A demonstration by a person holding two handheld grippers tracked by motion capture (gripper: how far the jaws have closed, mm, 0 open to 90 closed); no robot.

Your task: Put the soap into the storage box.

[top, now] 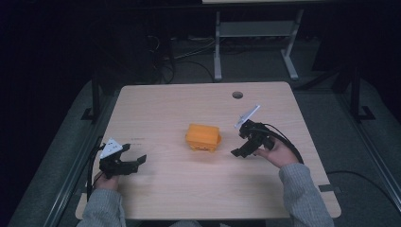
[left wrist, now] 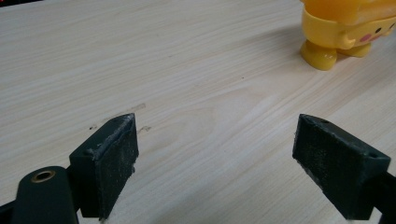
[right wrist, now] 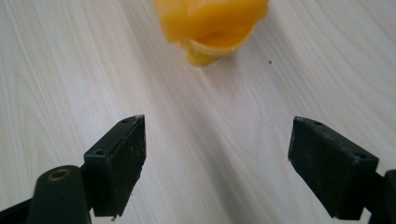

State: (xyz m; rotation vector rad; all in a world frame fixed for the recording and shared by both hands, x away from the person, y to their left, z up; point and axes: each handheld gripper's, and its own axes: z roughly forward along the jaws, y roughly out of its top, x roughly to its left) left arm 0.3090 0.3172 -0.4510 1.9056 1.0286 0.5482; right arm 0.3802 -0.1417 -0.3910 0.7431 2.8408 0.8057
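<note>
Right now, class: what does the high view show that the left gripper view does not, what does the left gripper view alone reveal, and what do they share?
High view alone: the whole table with a round hole near its far edge, both hands, the right gripper beside the toy, and the floor and a table frame beyond.

Left gripper view alone: the toy's pink cheek mark, stubby foot and faint scuffs in the woodgrain.

Both share: the yellow toy, the wooden tabletop, and the left gripper, jaws wide open and empty.
</note>
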